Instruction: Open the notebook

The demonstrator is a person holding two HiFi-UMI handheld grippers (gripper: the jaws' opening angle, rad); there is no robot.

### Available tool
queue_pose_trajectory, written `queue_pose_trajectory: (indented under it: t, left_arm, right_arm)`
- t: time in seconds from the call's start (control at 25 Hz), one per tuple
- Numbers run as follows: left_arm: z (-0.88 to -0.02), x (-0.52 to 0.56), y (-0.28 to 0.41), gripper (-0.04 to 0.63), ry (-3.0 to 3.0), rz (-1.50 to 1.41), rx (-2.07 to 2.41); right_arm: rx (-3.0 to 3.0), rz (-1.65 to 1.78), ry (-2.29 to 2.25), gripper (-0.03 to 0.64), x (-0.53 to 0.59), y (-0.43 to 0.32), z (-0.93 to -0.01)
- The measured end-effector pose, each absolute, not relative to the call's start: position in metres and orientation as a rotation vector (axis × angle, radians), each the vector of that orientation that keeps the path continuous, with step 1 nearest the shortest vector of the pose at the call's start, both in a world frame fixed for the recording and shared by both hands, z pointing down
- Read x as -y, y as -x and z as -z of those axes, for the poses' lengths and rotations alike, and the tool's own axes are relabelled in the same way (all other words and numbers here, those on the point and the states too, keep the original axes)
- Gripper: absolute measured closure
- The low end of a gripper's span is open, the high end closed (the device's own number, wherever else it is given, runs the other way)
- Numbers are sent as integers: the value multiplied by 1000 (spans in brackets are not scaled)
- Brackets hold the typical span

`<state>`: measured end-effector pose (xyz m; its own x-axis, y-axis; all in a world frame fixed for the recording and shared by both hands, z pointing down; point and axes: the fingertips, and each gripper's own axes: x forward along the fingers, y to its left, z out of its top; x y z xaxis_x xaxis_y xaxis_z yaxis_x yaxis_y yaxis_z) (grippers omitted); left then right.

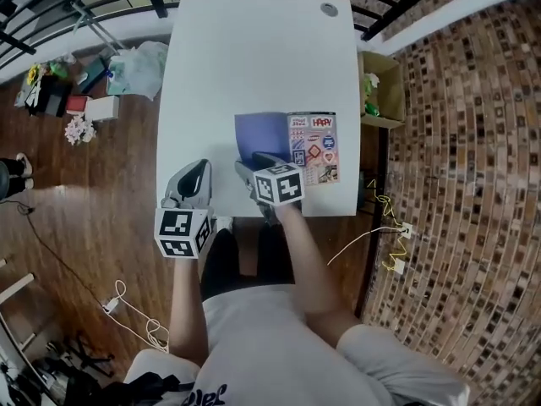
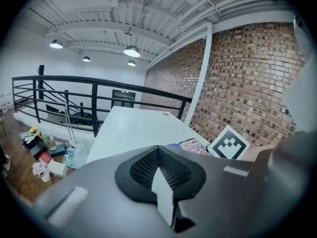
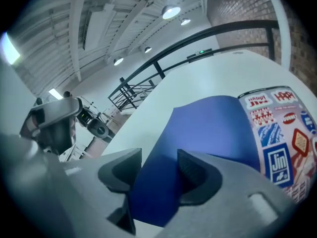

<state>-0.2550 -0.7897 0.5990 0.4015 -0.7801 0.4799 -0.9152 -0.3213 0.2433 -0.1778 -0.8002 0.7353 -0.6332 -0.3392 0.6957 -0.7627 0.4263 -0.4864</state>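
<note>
On the big white surface (image 1: 254, 57) in front of you, the notebook (image 1: 313, 148) lies near the front edge with its blue cover (image 1: 260, 135) on the left, your right tongs (image 3: 157, 175) stand apart over that cover, and your left tongs (image 2: 158, 158) are pressed together, holding nothing.

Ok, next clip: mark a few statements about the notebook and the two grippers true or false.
1. The notebook lies on a white table. True.
2. The left gripper is clamped on the notebook. False: it sits near the table's front edge, away from the notebook, with its jaws together on nothing.
3. The right gripper has its jaws apart, and the blue cover shows between them. True.
4. In the head view, the stickered part lies left of the blue cover. False: it is on the right.
</note>
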Motion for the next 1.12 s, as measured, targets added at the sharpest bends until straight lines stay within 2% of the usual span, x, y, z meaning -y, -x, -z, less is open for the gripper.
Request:
queue_pose_trajectory:
  t: [0.16,0.44,0.48,0.6,0.68,0.92,1.12]
  left_arm:
    - [-576,780,270,580,-2242,-326,1417]
    - [-515,786,265,580,-2385,-177,1387]
    - [-504,786,259,580,-2414,-159,1382]
    - [-474,778,234,580,-2513,-136,1371]
    - [-448,760,210,580,-2574,-124,1354]
    - [-406,672,133,580,-2676,-98,1416]
    - [-419,552,64,580,-2630,-39,1476]
  right_arm:
    - [2160,-1074,-1007,403,802,184,-716]
    - [2320,-891,-1226,409,778,166,-590]
    - [2335,-848,-1262,426,775,158,-573]
    - [2391,-725,-1433,585,768,122,-522]
    - [2435,-674,-1527,624,759,97,-488]
    - [2624,-489,-1563,626,666,36,-422]
    - [2769,-400,-1530,626,536,-14,-403]
